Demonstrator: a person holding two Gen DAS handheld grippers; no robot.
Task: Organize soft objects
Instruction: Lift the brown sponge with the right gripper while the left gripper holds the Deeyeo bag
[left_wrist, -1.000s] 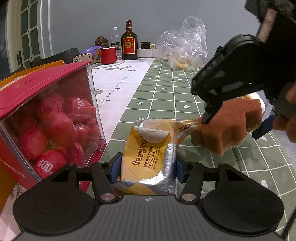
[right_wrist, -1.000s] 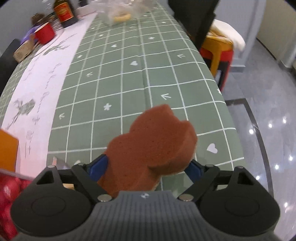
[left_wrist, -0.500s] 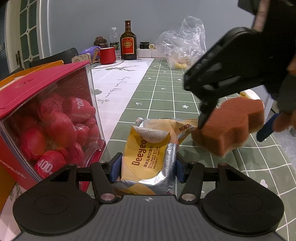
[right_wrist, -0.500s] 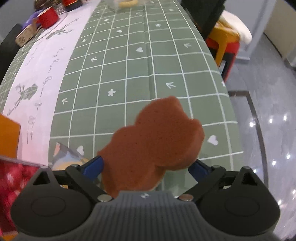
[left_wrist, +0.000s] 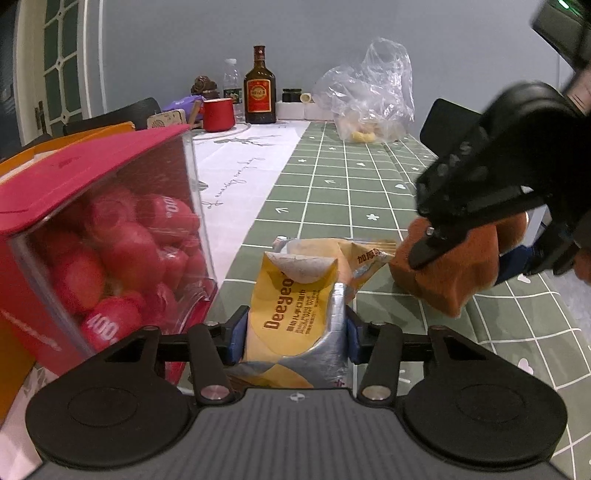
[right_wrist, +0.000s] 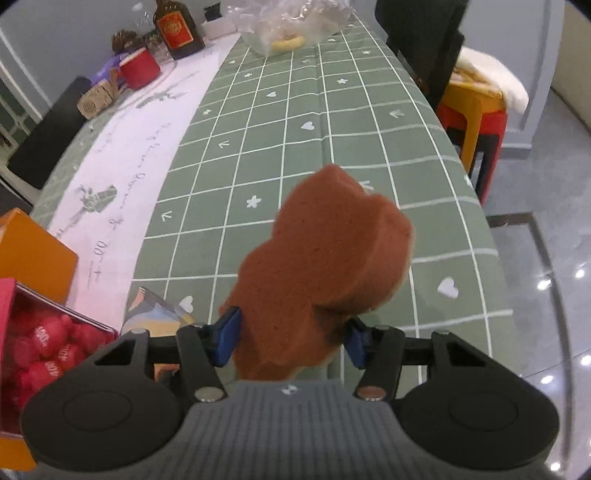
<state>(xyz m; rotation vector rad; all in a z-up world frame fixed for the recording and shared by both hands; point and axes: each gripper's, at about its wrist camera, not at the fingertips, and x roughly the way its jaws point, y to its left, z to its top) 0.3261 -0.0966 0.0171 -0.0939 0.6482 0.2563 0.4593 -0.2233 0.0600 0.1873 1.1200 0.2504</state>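
Both tongs are gripping soft things, the left tongs (left_wrist: 295, 328) pinching the yellow packet (left_wrist: 295, 299), the right tongs (right_wrist: 291, 338) lifting the brown sponge (right_wrist: 325, 266) clear of the bench (right_wrist: 295, 110).

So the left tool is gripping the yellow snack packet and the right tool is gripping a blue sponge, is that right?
Not quite. The sponge in the right tool is brown, not blue, as the right wrist view shows. The left tool does grip the yellow snack packet.
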